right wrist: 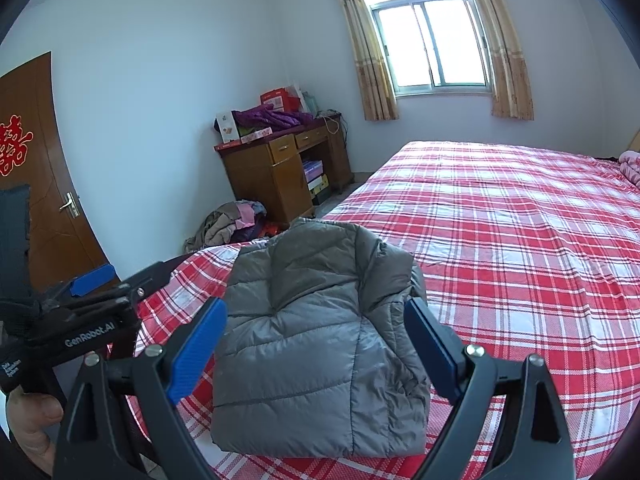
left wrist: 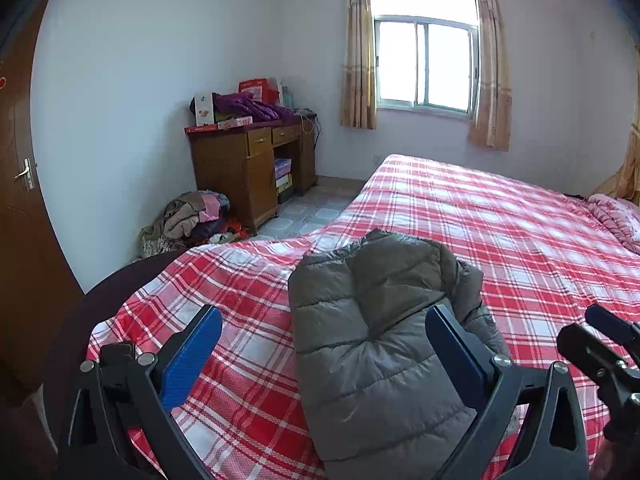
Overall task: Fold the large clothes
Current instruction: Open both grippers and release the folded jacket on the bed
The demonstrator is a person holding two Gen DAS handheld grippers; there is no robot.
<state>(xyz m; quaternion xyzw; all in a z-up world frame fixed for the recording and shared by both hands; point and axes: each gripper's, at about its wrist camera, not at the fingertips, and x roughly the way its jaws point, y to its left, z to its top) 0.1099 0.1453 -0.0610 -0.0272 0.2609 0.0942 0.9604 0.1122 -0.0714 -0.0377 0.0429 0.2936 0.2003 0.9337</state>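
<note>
Puffer jacket point(left wrist: 384, 344) in left wrist view: folded bundle on plaid bed sheet point(left wrist: 520, 240), 6 o'clock. Left gripper point(left wrist: 324, 348) jaws wide, empty. Right wrist view: right gripper point(right wrist: 316, 344) wide too; puffy top layer may spring open, unpinned.

A: Any writing you can read?
B: "GenRobot.AI", white on the left tongs point(right wrist: 92, 280) body. The door point(right wrist: 48, 200) carries a red double-happiness sign point(right wrist: 14, 145).
A: The small label below it?
B: Too blurred.
</note>
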